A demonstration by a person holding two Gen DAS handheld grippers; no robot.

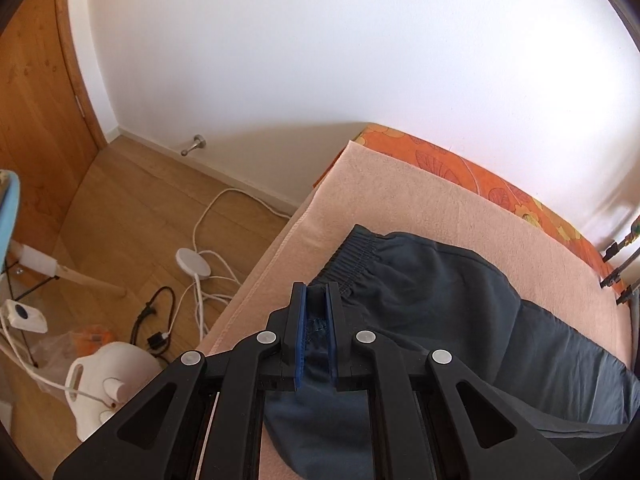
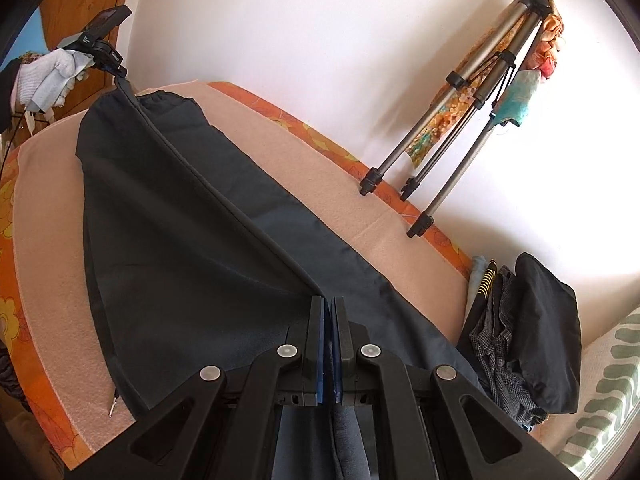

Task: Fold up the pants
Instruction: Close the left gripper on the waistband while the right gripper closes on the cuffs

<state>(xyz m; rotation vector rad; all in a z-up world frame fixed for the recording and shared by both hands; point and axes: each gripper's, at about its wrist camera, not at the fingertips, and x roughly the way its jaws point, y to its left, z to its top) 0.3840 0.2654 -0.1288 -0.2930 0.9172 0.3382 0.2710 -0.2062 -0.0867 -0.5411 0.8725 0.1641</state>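
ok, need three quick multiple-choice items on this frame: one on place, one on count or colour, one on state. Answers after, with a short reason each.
1. Where do the pants lie?
A. on the floor
B. on the pink blanket
C. over the tripod

2. How many tripod feet rest on the bed?
A. one
B. two
C. three

3. What is the right claw doing?
A. shut on the pants
B. open above them
C. holding a cable

Answers:
1 B, dark cloth is spread over the blanket.
2 C, three rubber tips stand along the far edge of the bed.
3 A, fabric is pinched between its blue pads, and the left claw likewise grips the waistband end.
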